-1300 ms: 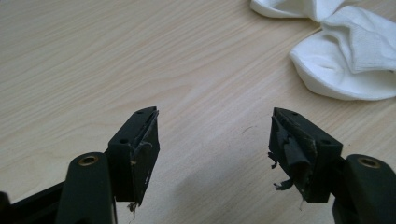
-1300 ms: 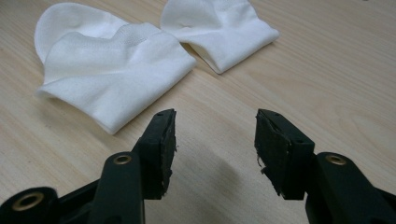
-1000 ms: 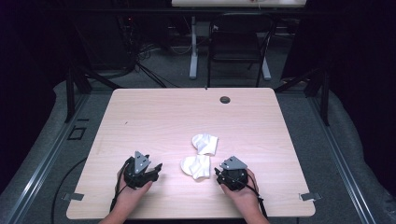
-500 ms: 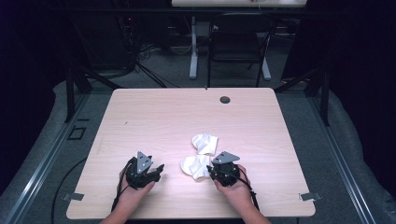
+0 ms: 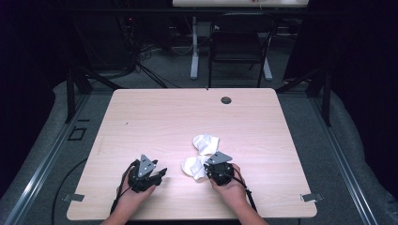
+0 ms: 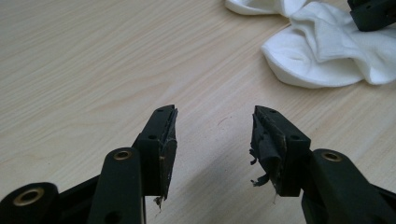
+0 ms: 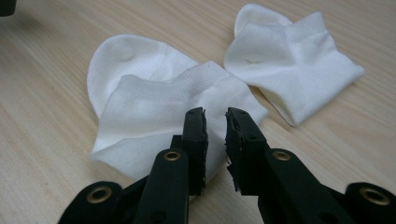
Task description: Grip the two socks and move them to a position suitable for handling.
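on the table (image 5: 155, 117), 2 white socks (image 7: 154, 116); left claw (image 6: 212, 128) wide, right claw (image 7: 215, 122) narrow.

The table (image 5: 155, 117) is light beige wood with fine, pale grain lines; a small dark round cap (image 5: 226, 100) sits near its far edge. The near sock (image 7: 154, 116) is plain white with a ribbed band at its opening; the far sock (image 7: 292, 60) is the same white, also without any pattern. The left gripper (image 6: 212, 135) is black with brass-coloured rivets and a grey plate on top; the right gripper (image 7: 215, 135) is black too, with the same brass rivets. The floor (image 5: 356, 154) around the table is grey; the chair (image 5: 239, 44) on the far side is black.
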Available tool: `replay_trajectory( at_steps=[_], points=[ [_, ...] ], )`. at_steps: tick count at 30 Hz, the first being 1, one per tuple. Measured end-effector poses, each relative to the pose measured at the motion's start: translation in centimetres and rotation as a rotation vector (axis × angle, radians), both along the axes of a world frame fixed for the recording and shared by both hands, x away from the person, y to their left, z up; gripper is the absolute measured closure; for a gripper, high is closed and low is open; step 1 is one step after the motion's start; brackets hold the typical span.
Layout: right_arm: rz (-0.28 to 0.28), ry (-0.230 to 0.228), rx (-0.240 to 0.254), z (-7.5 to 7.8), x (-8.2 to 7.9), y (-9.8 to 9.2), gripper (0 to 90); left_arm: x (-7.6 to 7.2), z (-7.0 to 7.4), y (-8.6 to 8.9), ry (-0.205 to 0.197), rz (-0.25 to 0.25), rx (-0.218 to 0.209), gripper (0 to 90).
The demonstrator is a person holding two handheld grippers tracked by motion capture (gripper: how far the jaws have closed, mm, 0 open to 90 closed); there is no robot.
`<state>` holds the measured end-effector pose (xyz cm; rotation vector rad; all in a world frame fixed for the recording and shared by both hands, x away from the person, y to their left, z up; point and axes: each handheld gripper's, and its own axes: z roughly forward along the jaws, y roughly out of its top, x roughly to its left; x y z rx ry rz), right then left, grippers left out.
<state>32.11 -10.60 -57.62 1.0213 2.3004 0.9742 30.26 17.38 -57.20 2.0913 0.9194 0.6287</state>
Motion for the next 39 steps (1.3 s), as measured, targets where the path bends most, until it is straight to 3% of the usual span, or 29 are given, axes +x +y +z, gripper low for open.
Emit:
replay_trajectory(
  at_steps=[8, 12, 16, 19, 28, 39],
  points=[
    [0.022, 0.006, -0.011, -0.4, 0.0, 0.3, 79.6, -0.1, -0.1, 0.0, -0.007, 0.014, 0.008, 48.7],
    [0.032, 0.018, -0.007, -0.4, 0.0, 0.3, 80.6, -0.4, -0.1, -0.1, -0.022, 0.028, 0.048, 49.4],
    [0.051, 0.030, -0.014, -0.4, -0.2, 0.3, 81.5, -0.3, -0.2, 0.0, 0.034, 0.025, 0.022, 60.1],
    [0.065, 0.032, -0.004, -0.4, -0.3, 0.3, 82.1, -0.4, -0.2, -0.1, 0.050, 0.019, 0.010, 65.9],
    [0.085, 0.040, 0.006, -0.4, -0.7, 0.4, 84.0, -0.6, 0.1, -0.3, 0.054, -0.009, -0.017, 83.0],
    [0.143, 0.039, -0.004, -0.4, -1.6, 1.5, 84.5, -1.0, 0.0, -1.3, 0.047, -0.069, 0.008, 86.1]
  ],
)
